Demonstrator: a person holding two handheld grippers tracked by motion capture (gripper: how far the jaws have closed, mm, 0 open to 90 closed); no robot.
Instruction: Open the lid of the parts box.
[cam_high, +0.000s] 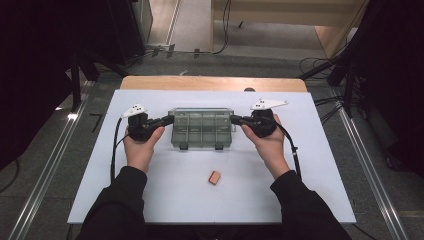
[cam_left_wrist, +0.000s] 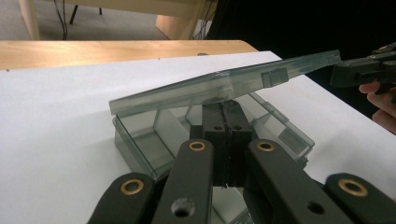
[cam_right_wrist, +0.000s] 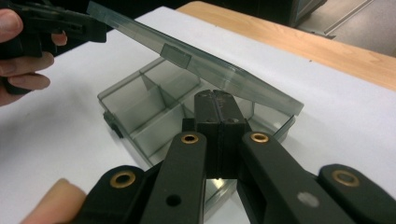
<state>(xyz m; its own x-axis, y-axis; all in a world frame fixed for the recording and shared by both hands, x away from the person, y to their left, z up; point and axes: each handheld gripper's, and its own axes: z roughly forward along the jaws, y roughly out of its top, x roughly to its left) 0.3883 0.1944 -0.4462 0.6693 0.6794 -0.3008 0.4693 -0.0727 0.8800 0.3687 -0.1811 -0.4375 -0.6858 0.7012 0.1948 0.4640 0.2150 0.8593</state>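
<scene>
**Both grippers under the lid of the clear organizer box**

Left gripper has its jaws pressed fully together with nothing between them, and the tips sit right under the edge of the lid, which is tilted up off the box. Right gripper is the same deal: jaws closed tight on themselves, tips tucked beneath the raised lid at the other end. From above it's hard to say how hard the tips press on the lid, but in both gripper views they look to be touching its underside.

The compartment box is see-through grey plastic with dividers inside, sitting mid-table on the white board, between the two hands. Its base is flat on the board, compartments look empty.

Closer to the person, well apart from the box, lies a small orange block.
</scene>
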